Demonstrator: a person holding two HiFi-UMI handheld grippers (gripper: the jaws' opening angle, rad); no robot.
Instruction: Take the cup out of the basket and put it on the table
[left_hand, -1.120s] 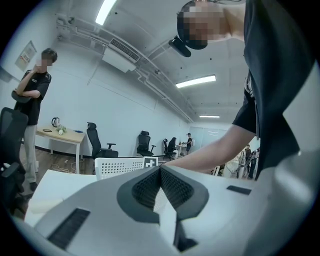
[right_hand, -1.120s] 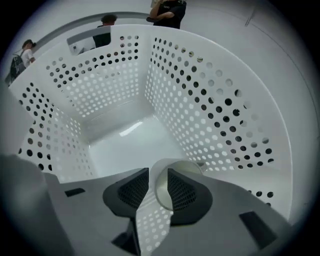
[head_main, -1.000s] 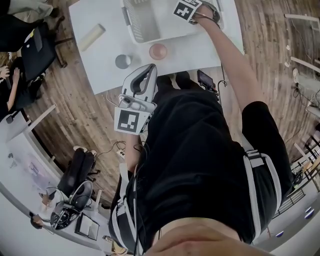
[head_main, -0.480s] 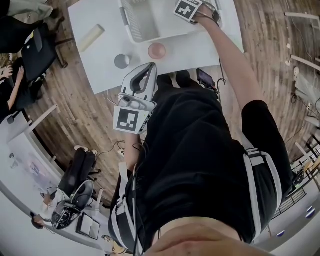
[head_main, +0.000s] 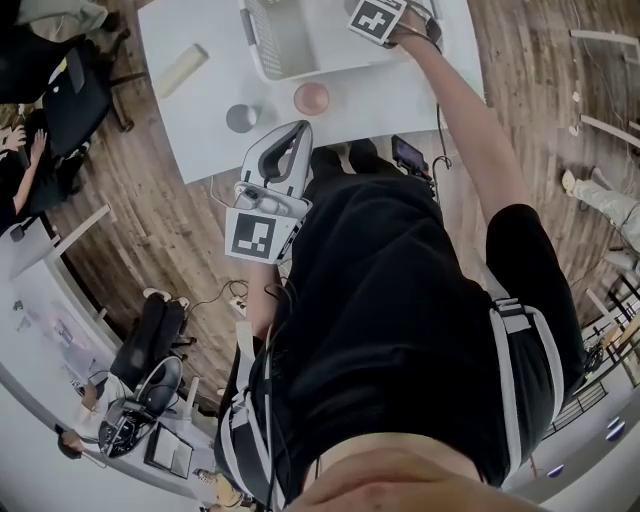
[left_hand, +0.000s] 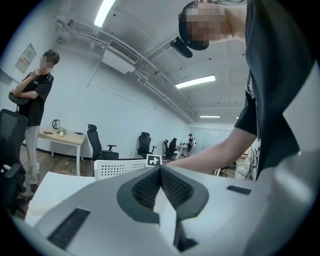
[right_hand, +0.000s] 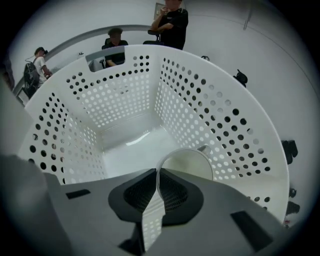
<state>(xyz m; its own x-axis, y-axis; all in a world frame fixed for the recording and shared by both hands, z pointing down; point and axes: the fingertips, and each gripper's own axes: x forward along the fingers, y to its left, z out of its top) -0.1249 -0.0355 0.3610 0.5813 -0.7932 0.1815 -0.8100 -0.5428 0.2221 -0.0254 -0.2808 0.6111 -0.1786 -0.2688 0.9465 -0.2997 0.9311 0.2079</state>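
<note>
A pale cup (right_hand: 188, 161) is inside the white perforated basket (right_hand: 120, 100), close to its right wall. My right gripper (right_hand: 157, 181) points steeply down into the basket. Its jaws have just been closing and now pinch the cup's near rim. In the head view only its marker cube (head_main: 378, 18) shows, over the basket (head_main: 262, 45) at the table's far side. My left gripper (head_main: 298, 135) is shut and empty, held level at the table's near edge. The left gripper view confirms the pads (left_hand: 150, 187) are pressed together.
On the white table (head_main: 400, 95) a pink cup (head_main: 311, 98) and a grey cup (head_main: 241, 118) stand in front of the basket. A beige roll (head_main: 181, 70) lies at the far left. A dark device (head_main: 412, 158) sits below the table's near edge. People and office chairs stand around.
Both grippers keep their places in the head view; the picture has only shifted slightly. A person's legs have come in at the right edge.
</note>
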